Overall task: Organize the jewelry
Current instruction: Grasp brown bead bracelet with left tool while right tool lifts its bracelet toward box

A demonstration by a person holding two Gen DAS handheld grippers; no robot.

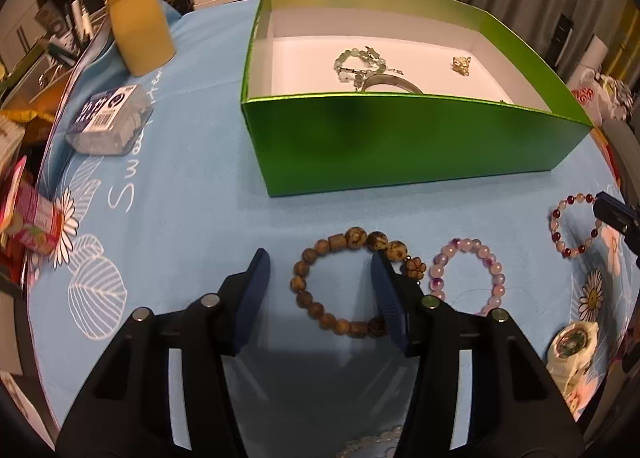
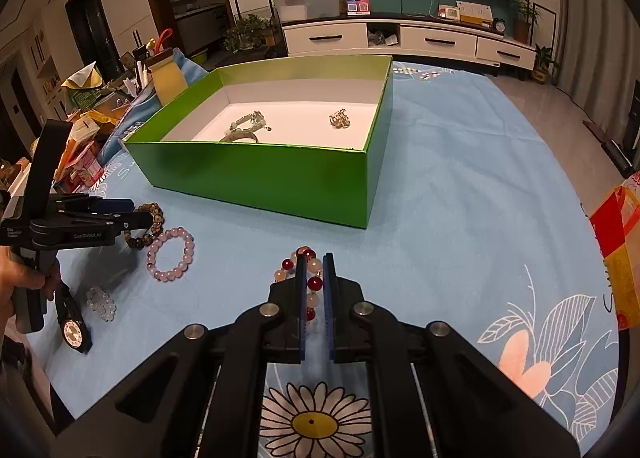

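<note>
The left gripper (image 1: 320, 270) is spread wide over the brown bracelet (image 1: 320, 310), its right finger (image 1: 390, 306) inside the ring and its left finger outside, touching no bead that shows. Just right of it lies the pink bracelet (image 1: 468, 278). The right gripper (image 2: 314, 278) is pinched together on the red-and-white bracelet (image 2: 308, 282), low on the blue cloth (image 2: 460, 198). Ahead of both stands the green box (image 2: 280, 178), holding a pale green bracelet (image 2: 248, 122), a bangle (image 2: 240, 137) and a gold piece (image 2: 340, 119).
</note>
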